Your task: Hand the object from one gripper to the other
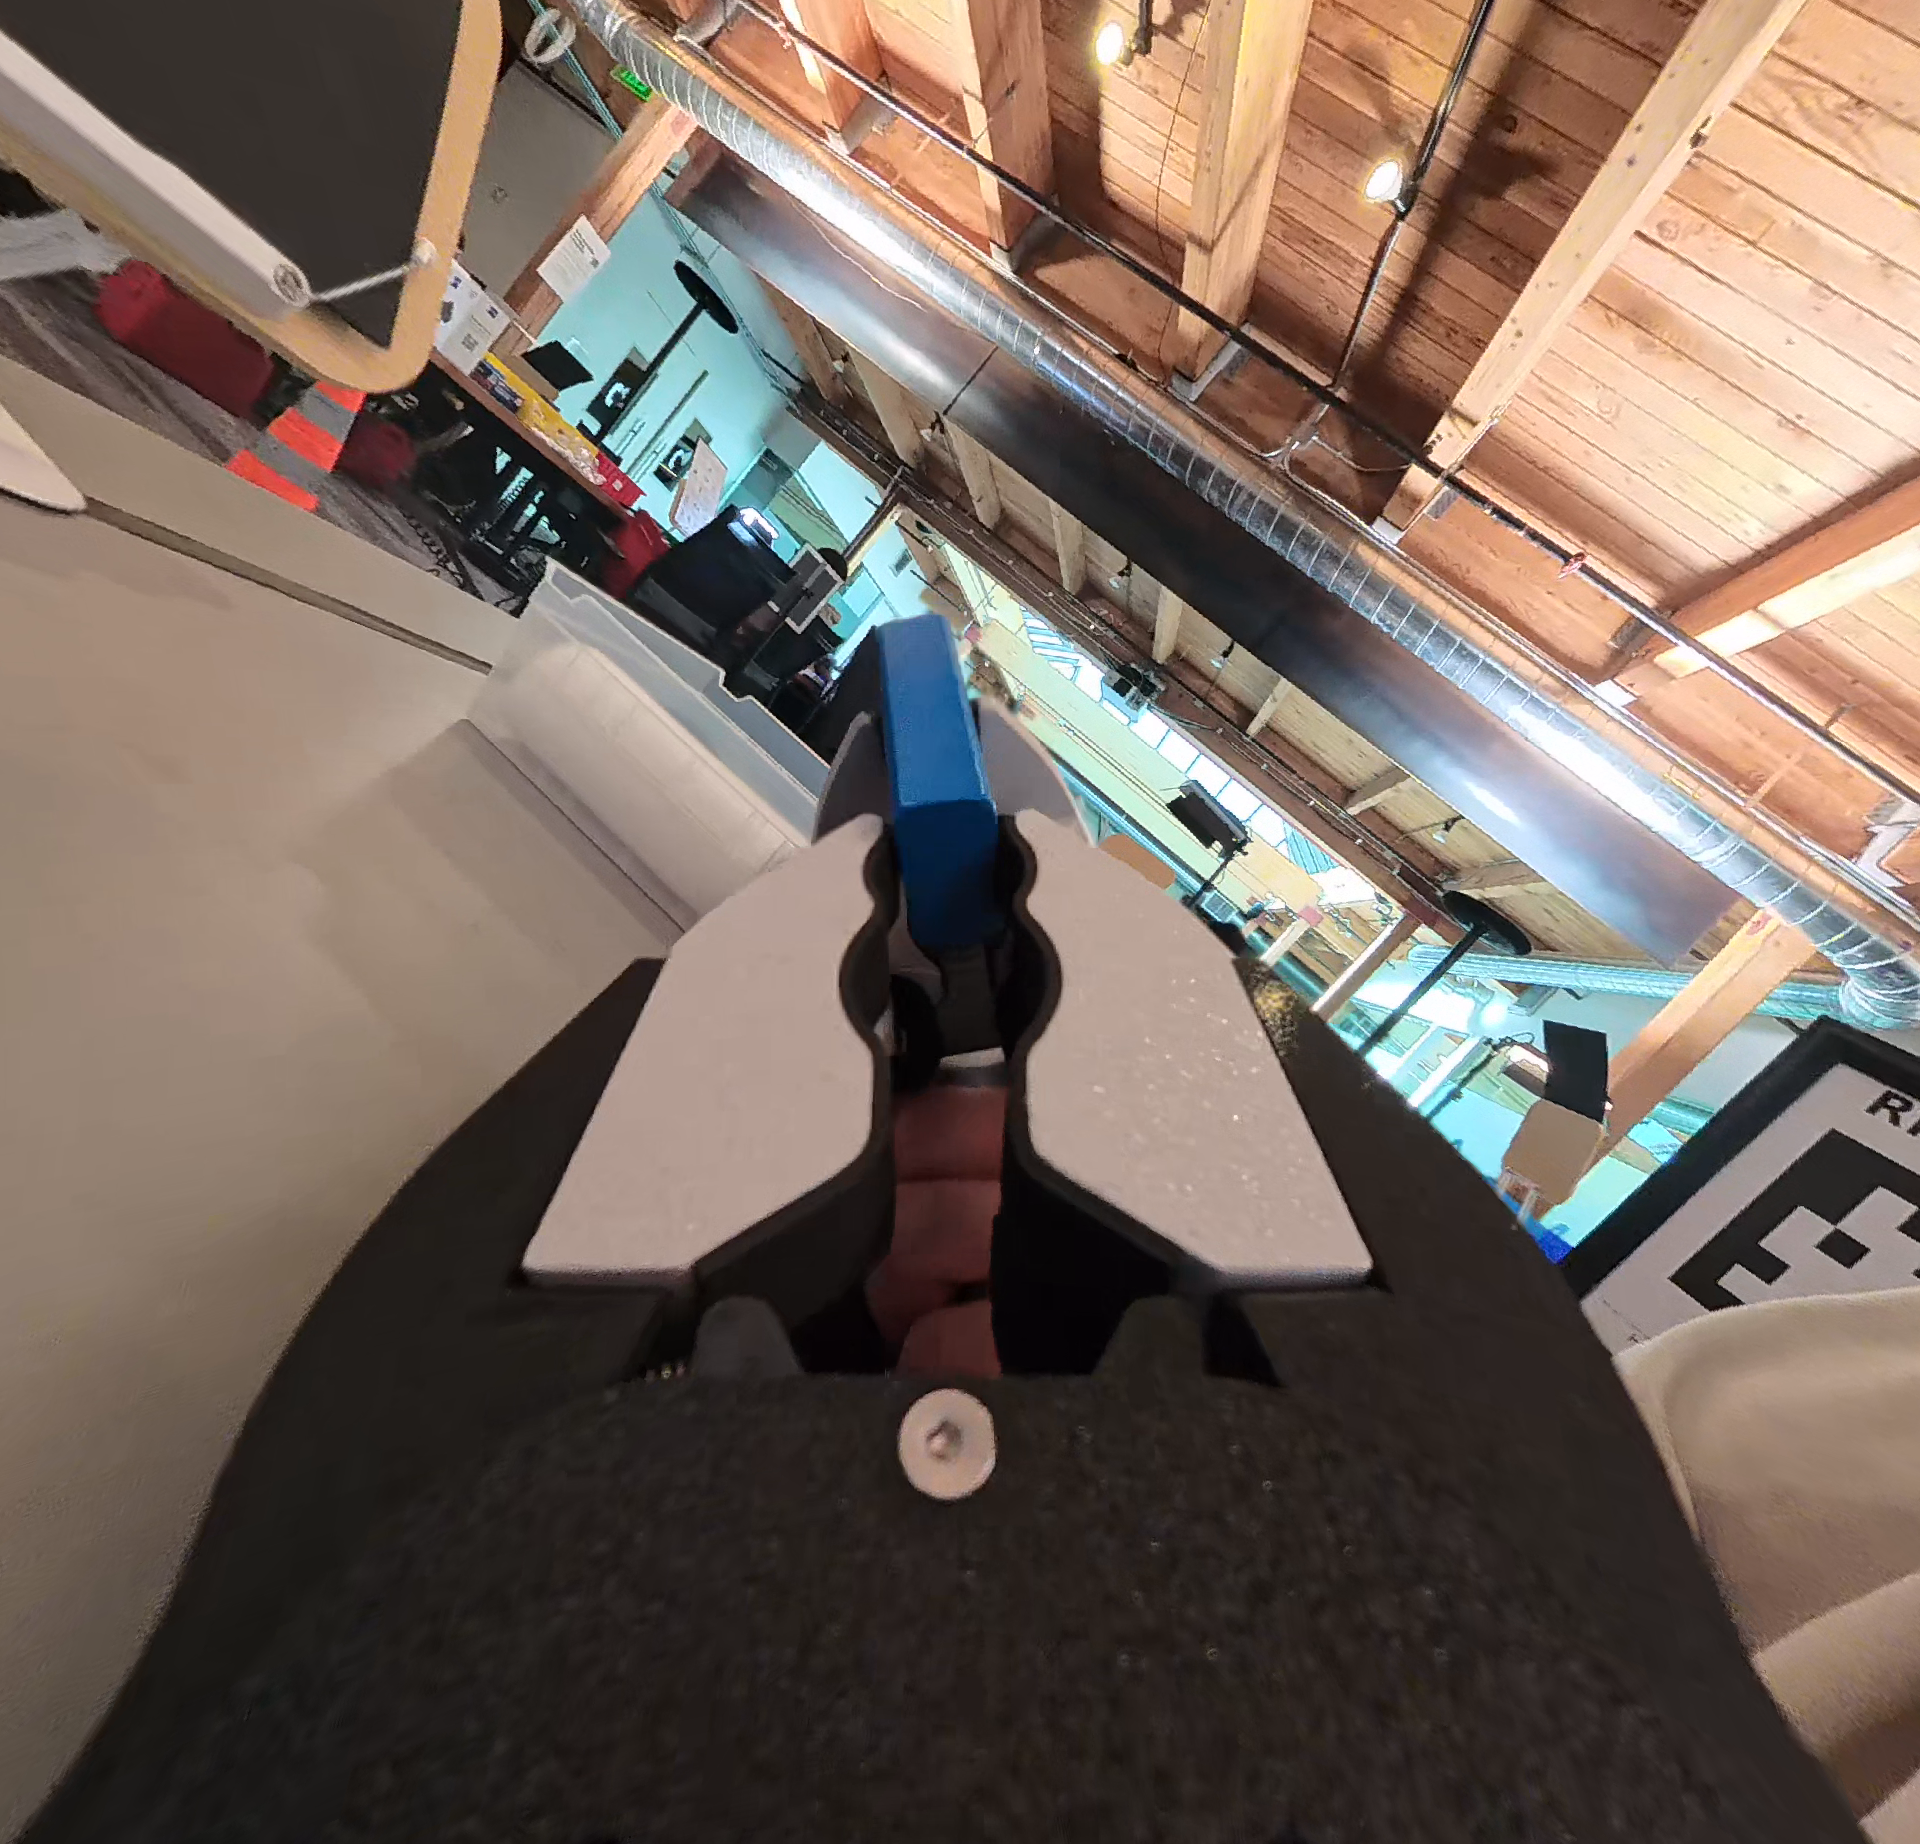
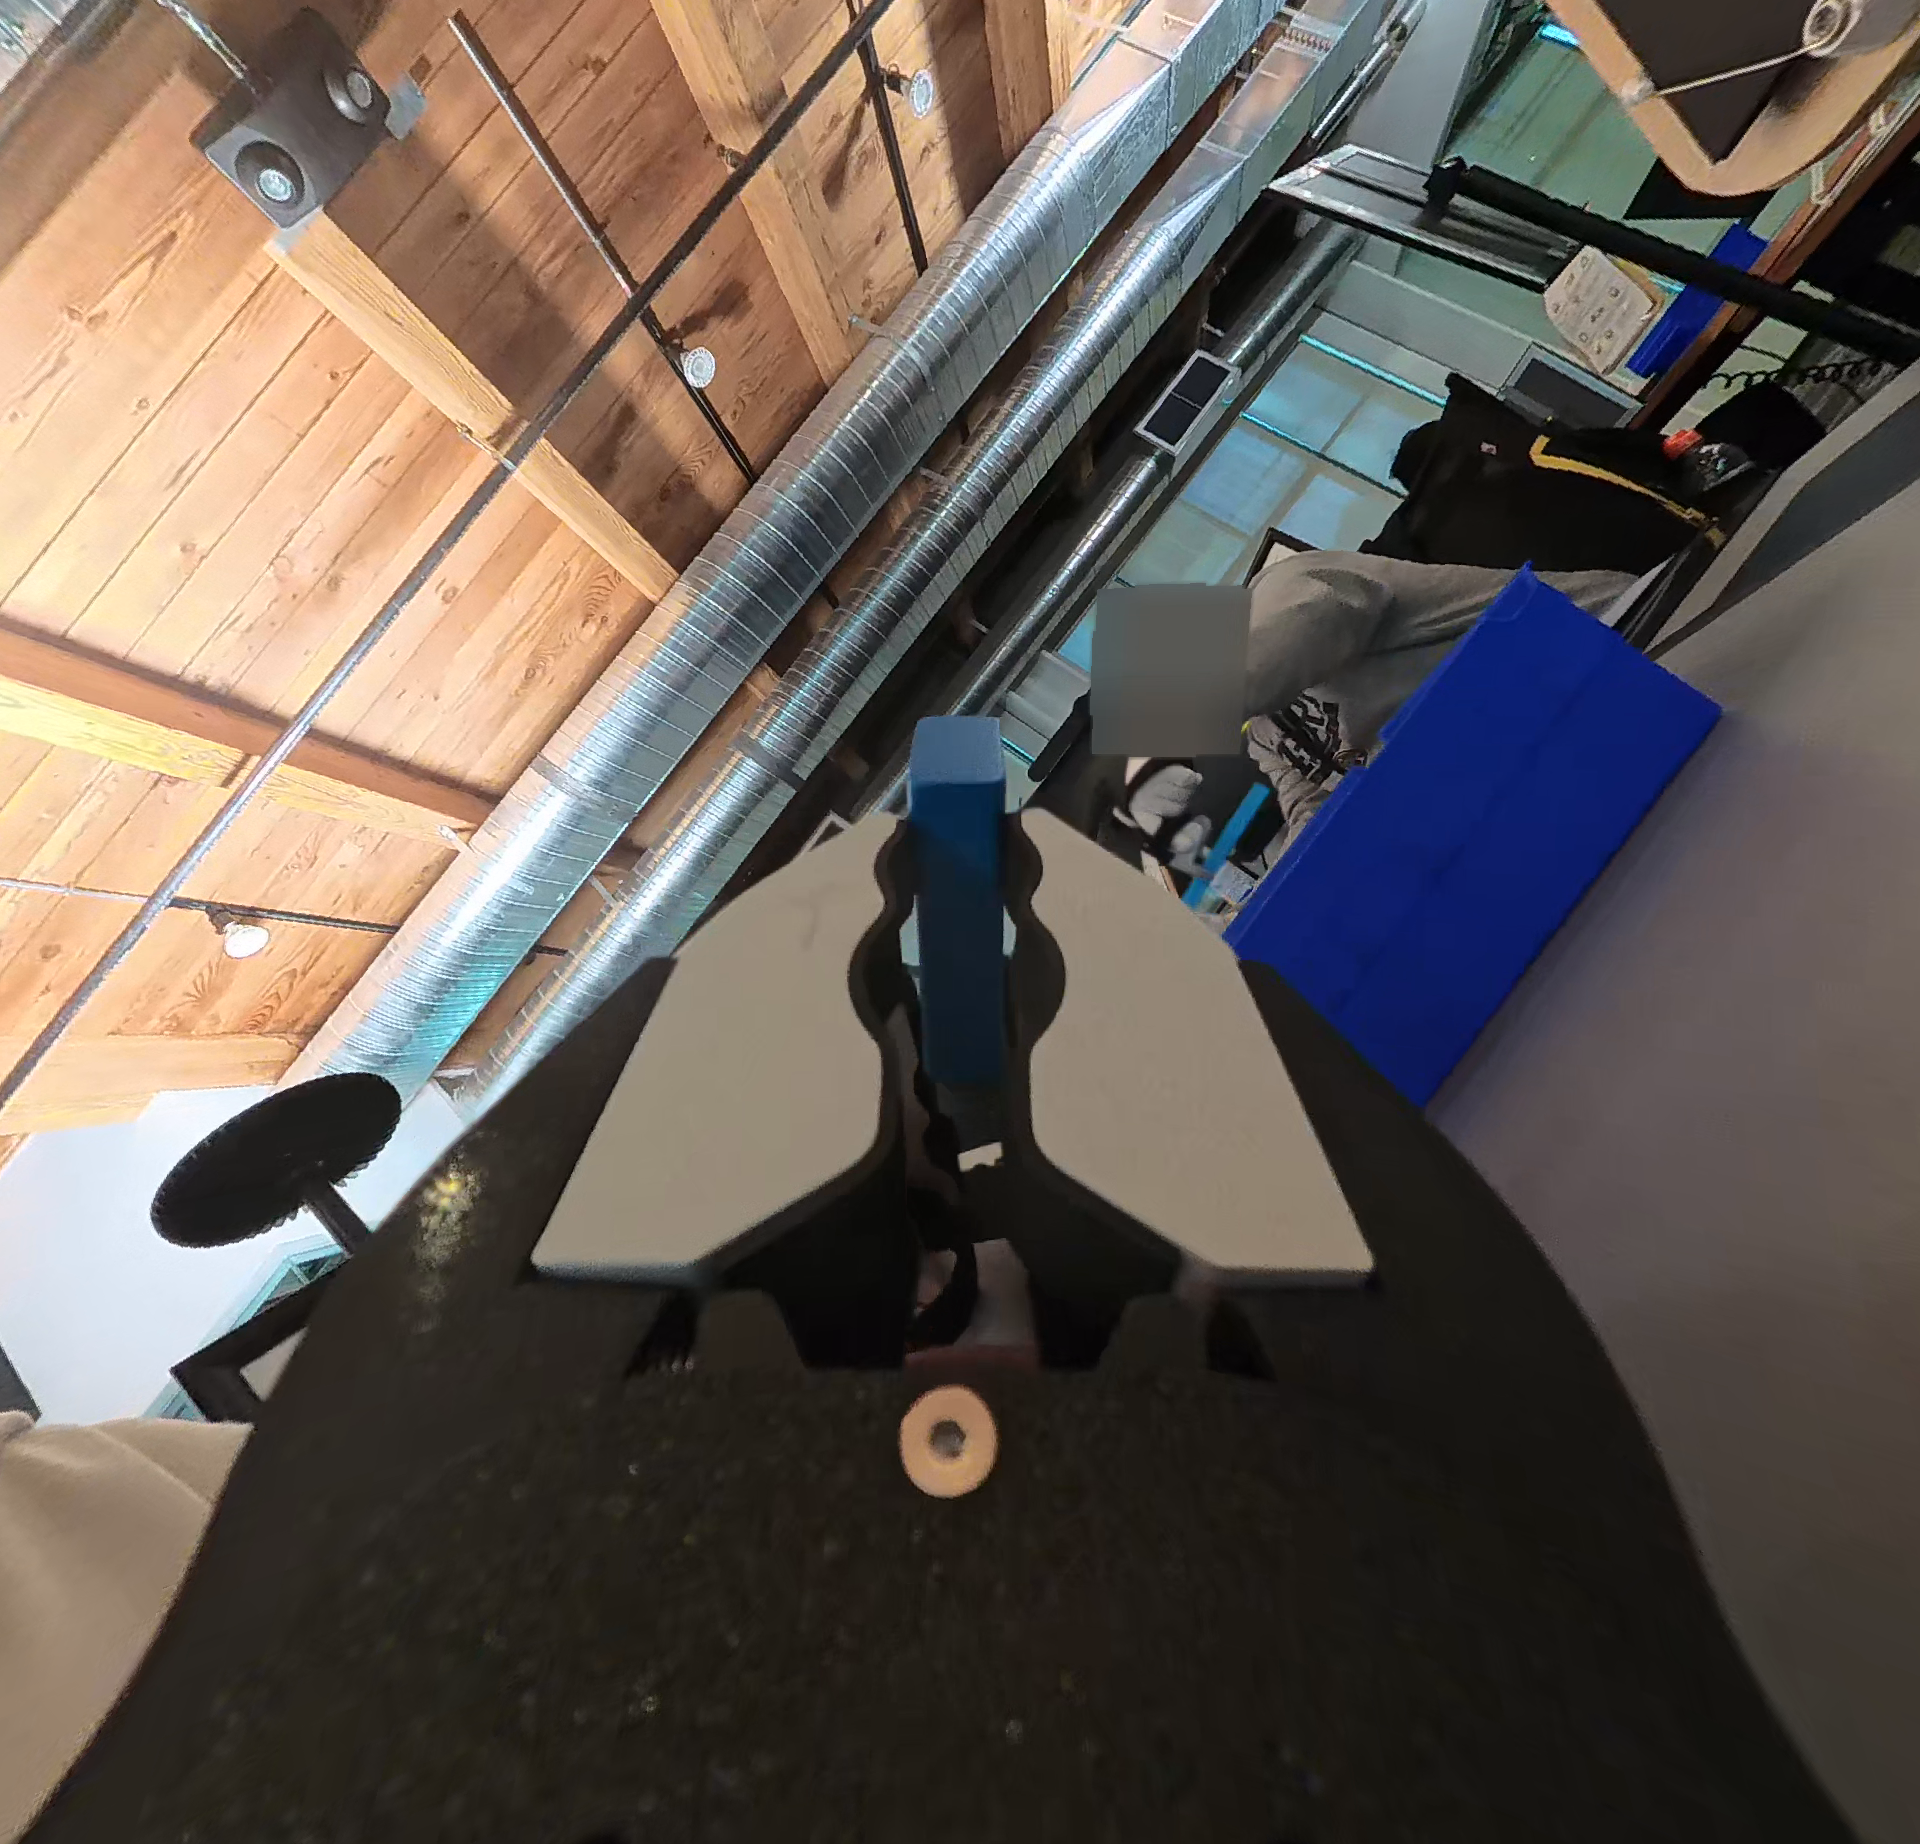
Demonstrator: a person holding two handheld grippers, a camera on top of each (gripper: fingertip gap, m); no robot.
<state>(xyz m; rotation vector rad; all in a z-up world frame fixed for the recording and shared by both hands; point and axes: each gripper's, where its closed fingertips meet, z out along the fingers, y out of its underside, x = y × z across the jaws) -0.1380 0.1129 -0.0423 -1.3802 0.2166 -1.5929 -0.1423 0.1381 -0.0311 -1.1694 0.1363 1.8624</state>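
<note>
A blue rectangular block [image 1: 935,786] stands between the grey fingertips of my left gripper [image 1: 948,844], which is shut on its lower part. Behind the block, two grey fingers [image 1: 844,771] of the other gripper flank it. In the right wrist view the same blue block [image 2: 958,921] sits between the fingertips of my right gripper [image 2: 958,833], which is shut on it. Both grippers hold the block in the air, with both cameras tilted up toward the wooden ceiling. A hand shows through the gap under the block [image 1: 940,1181].
A white table [image 1: 208,1015] and a clear plastic bin [image 1: 644,714] lie to the left. A blue bin [image 2: 1507,859] sits on a grey surface [image 2: 1766,1119] at the right. A person in a grey hoodie [image 2: 1351,631] is behind it. A cream sleeve [image 1: 1787,1534] is at the lower right. Less than 4 cm separates the two grippers' tips.
</note>
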